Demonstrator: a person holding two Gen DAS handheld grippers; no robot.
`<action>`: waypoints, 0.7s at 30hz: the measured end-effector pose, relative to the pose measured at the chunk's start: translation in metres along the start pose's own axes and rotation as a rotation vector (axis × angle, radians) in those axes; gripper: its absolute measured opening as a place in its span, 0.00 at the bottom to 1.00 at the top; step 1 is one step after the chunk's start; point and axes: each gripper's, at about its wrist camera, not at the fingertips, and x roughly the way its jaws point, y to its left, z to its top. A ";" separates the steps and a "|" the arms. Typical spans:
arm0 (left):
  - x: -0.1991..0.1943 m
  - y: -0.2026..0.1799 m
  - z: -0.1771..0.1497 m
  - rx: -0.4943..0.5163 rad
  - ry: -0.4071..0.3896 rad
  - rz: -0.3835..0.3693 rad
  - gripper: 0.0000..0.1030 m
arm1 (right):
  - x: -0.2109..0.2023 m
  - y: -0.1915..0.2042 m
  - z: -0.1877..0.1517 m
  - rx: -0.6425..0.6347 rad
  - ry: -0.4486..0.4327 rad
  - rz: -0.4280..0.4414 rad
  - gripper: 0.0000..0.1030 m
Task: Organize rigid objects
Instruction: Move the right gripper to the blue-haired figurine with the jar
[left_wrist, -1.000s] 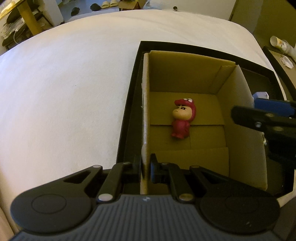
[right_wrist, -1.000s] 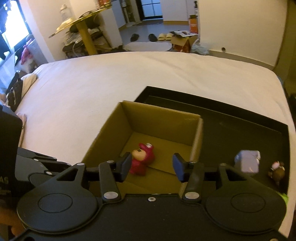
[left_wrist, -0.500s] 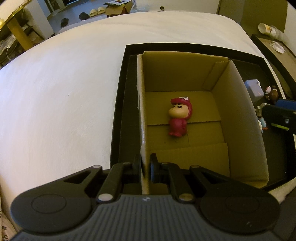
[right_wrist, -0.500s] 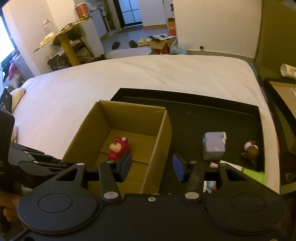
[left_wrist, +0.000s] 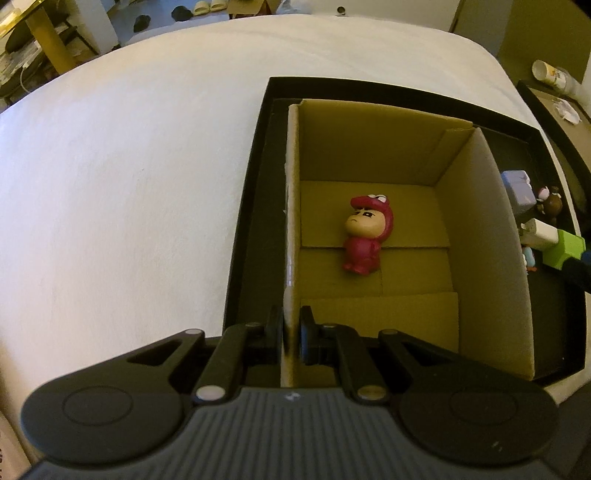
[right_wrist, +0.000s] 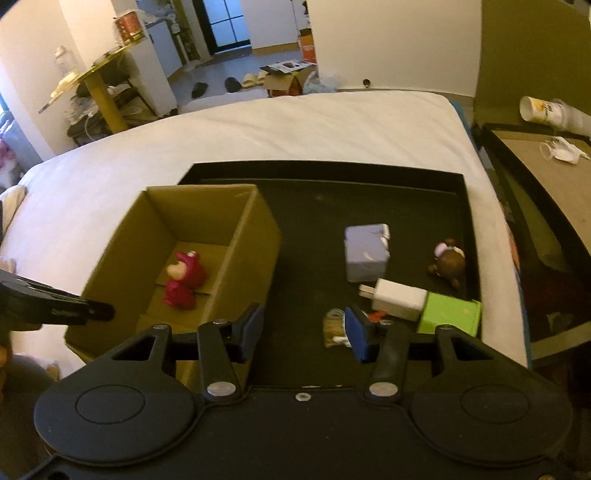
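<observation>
Left gripper (left_wrist: 291, 338) jaws clamp the cardboard box (left_wrist: 293, 236) wall, lower centre; right gripper (right_wrist: 303, 332) jaws part-open, empty, above black tray (right_wrist: 314, 206); red figurine (left_wrist: 364, 238) lies inside box.

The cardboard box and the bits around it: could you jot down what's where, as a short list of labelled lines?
surface: black tray on a white bed
container: cardboard box, open top, standing on the tray
inside box: red figurine, lying down
left gripper: clamped on the box's near wall
right gripper: open, empty, above the tray
loose on tray: pale purple cube, brown figurine, white charger, green block
</observation>
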 end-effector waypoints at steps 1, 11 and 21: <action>0.000 0.000 0.001 -0.004 0.000 0.002 0.08 | 0.000 -0.003 -0.001 0.007 0.002 -0.004 0.48; 0.002 0.002 0.000 -0.047 -0.009 0.016 0.09 | 0.020 -0.014 -0.012 0.038 0.054 -0.039 0.56; -0.001 0.002 -0.001 -0.047 -0.013 0.024 0.09 | 0.048 -0.012 -0.017 -0.006 0.091 -0.107 0.67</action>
